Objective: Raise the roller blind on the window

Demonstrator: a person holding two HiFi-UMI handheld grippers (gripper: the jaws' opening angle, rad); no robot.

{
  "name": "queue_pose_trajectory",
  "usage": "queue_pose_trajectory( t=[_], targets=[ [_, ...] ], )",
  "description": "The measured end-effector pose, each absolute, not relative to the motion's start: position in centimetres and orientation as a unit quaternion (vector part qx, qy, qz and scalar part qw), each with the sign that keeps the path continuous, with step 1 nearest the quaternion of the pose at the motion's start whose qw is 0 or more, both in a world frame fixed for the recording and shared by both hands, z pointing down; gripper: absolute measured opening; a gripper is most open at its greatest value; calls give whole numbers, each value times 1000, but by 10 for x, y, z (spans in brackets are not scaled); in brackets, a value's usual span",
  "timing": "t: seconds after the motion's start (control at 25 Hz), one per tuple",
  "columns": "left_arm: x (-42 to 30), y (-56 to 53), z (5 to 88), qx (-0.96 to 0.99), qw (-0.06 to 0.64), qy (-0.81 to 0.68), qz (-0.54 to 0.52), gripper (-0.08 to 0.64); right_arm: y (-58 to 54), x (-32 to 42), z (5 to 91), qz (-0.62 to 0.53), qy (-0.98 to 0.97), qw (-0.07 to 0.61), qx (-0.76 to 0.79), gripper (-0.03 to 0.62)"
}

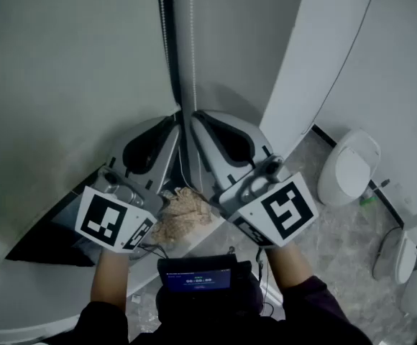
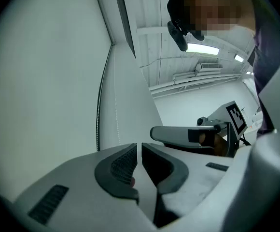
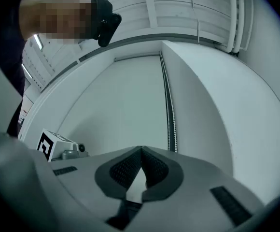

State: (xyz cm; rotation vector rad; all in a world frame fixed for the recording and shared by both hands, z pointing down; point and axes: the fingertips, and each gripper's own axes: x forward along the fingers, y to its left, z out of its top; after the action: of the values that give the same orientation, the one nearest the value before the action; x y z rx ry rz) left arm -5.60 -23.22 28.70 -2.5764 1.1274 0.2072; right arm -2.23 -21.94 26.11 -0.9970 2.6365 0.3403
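1. Our left gripper (image 2: pixel 139 151) has its jaws nearly together, with only a thin slit between them and nothing in it.
2. The chain (image 1: pixel 193 49) hangs at the right edge of the blind (image 1: pixel 65 70), just beside both grippers.
3. Our right gripper (image 3: pixel 141 151) has its jaw tips pressed together, holding nothing.

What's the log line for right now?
phase: at bead chain | left gripper: shut, empty | right gripper: shut, empty | chain: not gripped

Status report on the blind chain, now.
Left gripper shut, empty; right gripper shut, empty. Bead chain hanging ahead of both, ungripped. Nothing blocking it.
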Motion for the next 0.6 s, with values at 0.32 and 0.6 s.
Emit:
queue_pose_trajectory(
  t=[0.32, 0.6],
  targets=[
    [-57, -238, 290, -902, 146, 400, 74, 18, -215, -21, 254, 122, 918, 169, -338, 8],
    [-48, -299, 301, -905, 100, 407, 75, 79, -219, -16, 274, 129, 913, 161, -351, 8]
  ],
)
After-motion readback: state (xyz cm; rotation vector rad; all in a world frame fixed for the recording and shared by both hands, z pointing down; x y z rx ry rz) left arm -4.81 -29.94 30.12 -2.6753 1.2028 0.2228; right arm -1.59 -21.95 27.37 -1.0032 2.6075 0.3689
